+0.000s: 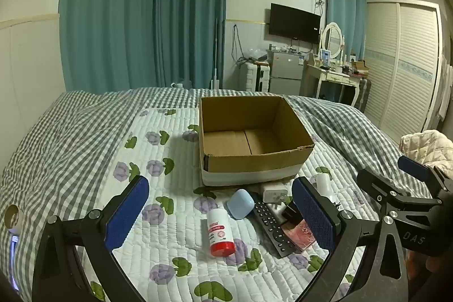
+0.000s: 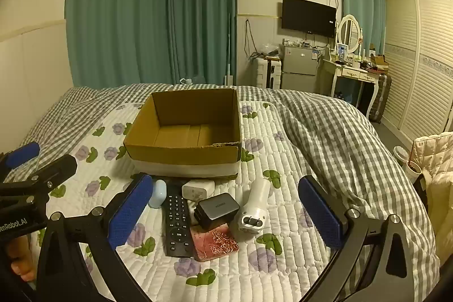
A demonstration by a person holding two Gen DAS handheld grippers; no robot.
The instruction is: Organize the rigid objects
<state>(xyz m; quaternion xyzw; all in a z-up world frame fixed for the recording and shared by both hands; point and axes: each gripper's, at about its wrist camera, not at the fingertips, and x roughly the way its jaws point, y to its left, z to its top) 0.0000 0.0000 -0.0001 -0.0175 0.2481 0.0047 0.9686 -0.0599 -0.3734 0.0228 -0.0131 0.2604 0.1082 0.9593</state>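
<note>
An open cardboard box (image 1: 252, 137) (image 2: 184, 132) with nothing in it stands on the flowered quilt. In front of it lie a white bottle with a red cap (image 1: 220, 234), a light blue case (image 1: 240, 203) (image 2: 157, 197), a black remote (image 1: 273, 225) (image 2: 177, 222), a white charger cube (image 2: 198, 188), a black charger (image 2: 216, 210), a red patterned card case (image 2: 216, 244) and a white handle-shaped device (image 2: 254, 208). My left gripper (image 1: 220, 217) is open, held above the bottle and case. My right gripper (image 2: 226, 214) is open over the chargers and remote.
The bed has a grey checked duvet (image 2: 339, 137) bunched at the right. A cream quilted garment (image 2: 433, 160) hangs at the bed's right side. Beyond the bed stand teal curtains (image 1: 141, 19), a small fridge (image 2: 300, 67), a dressing table (image 2: 356, 72) and a wardrobe (image 2: 419, 61).
</note>
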